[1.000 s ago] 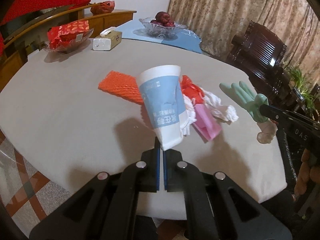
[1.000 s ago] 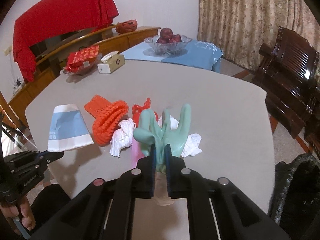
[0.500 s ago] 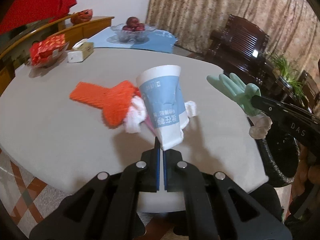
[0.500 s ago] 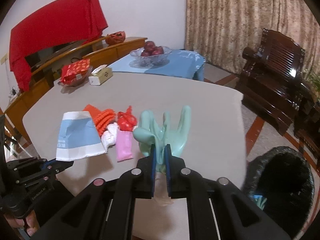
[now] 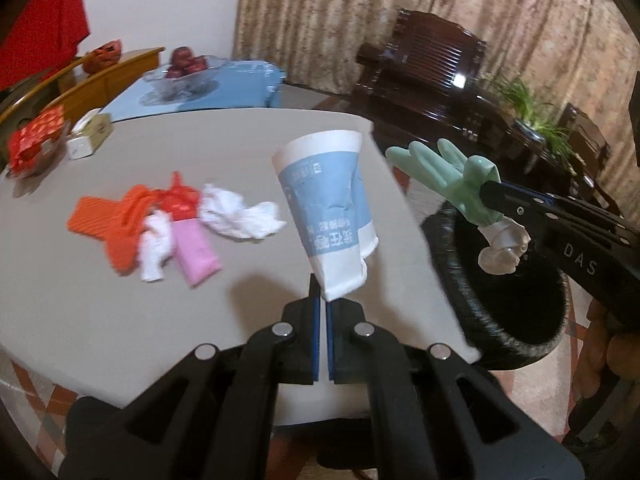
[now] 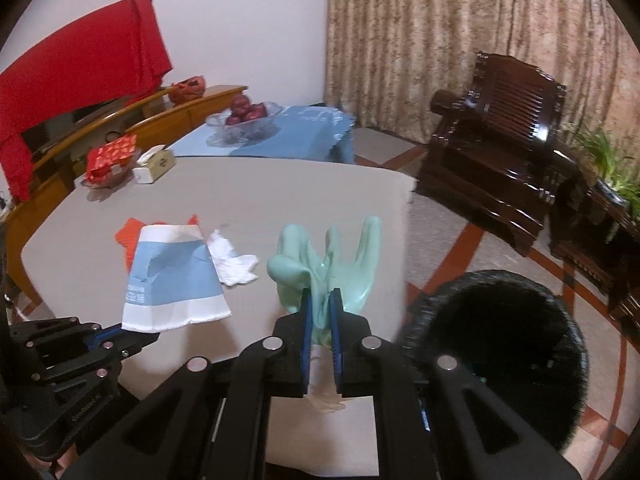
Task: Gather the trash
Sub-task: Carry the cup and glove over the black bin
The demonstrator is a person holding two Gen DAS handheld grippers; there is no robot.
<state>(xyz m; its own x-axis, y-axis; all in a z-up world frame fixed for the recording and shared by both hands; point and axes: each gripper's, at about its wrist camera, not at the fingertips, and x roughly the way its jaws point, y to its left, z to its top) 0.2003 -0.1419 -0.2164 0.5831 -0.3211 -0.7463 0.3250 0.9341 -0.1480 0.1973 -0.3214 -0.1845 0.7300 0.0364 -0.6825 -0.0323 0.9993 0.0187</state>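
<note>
Both jaws pinched on trash, carried clear of the table toward the bin.

Left gripper (image 5: pixel 322 300) has its jaws pressed together on the bottom edge of a crushed blue-and-white paper cup (image 5: pixel 326 216), which stands up ahead of them; right gripper (image 6: pixel 321 312) has its jaws clamped on a mint-green rubber glove (image 6: pixel 332 264), fingers pointing up past the tips. A black-lined bin (image 6: pixel 496 352) sits on the floor just right of the right jaws, its mouth open and nothing dropped from either grip yet. Left behind on the table (image 5: pixel 224 136), ahead and to the left of the left jaws, lie an orange foam net (image 5: pixel 108 224), a red wrapper (image 5: pixel 180 200), a pink packet (image 5: pixel 196 252) and crumpled white tissues (image 5: pixel 240 216). By my reckoning, two pieces are in hand awaiting release, and at least four more remain to fetch.
</note>
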